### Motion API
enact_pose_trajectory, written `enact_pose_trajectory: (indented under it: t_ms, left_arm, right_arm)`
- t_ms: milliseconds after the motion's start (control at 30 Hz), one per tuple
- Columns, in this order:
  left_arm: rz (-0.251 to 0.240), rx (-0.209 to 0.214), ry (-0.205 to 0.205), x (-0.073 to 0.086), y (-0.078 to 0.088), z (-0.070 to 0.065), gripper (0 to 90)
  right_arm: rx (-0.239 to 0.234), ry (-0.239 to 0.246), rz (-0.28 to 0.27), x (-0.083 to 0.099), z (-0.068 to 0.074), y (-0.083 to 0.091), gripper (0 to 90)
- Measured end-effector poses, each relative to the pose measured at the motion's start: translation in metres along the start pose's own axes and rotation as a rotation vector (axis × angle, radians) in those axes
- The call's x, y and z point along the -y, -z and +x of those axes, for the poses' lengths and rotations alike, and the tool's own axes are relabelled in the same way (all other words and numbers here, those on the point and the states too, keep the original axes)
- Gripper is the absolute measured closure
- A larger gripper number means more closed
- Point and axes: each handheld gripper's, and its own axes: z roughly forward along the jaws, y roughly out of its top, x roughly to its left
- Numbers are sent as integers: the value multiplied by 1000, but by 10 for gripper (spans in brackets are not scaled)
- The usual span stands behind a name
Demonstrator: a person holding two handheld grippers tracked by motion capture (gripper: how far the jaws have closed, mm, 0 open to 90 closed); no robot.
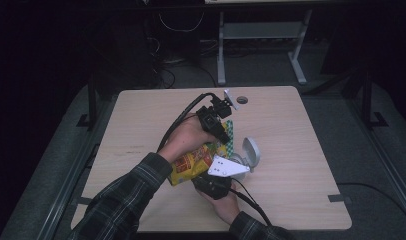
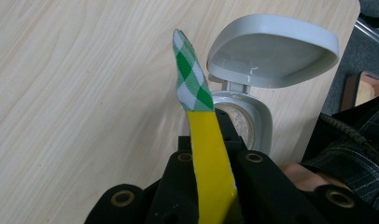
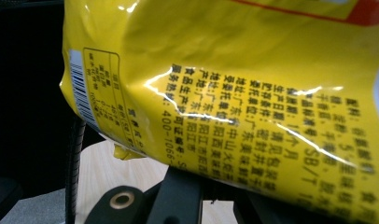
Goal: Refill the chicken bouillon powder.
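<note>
A yellow snack bag (image 1: 191, 165) with red print is held above the table between both grippers. My left gripper (image 1: 225, 136) is shut on the bag's sealed top strip (image 2: 204, 140), whose green-and-white checked end (image 2: 190, 77) sticks up past the jaws. My right gripper (image 1: 211, 176), under its grey three-cornered plate, is shut on the bag's other end; in the right gripper view the printed back of the bag (image 3: 225, 93) sits right over the jaws (image 3: 215, 191). A small grey container (image 1: 248, 155) stands beside the bag with its hinged lid (image 2: 271, 49) flipped open.
The light wooden table (image 1: 141, 125) has a round cable hole (image 1: 242, 100) near its far edge. Black cables trail from both grippers. Plaid sleeves come in from the near edge. Dark floor and grey desk legs (image 1: 221, 50) lie beyond the table.
</note>
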Motion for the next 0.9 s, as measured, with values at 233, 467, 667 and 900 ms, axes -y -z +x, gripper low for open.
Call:
enact_pose_trajectory:
  t_ms: [233, 467, 667, 900]
  left_arm:
    - [-1, -4, 5, 0, -1, 0, 900]
    - [0, -5, 6, -1, -2, 0, 900]
    - [-3, -5, 7, -1, -3, 0, 900]
    - [-4, -5, 7, -1, -3, 0, 900]
  right_arm:
    - [-3, -9, -5, 0, 0, 0, 900]
    - [-6, -14, -6, 0, -1, 0, 900]
    - [-7, -14, -5, 0, -1, 0, 900]
    - [-6, -12, -4, 0, -1, 0, 899]
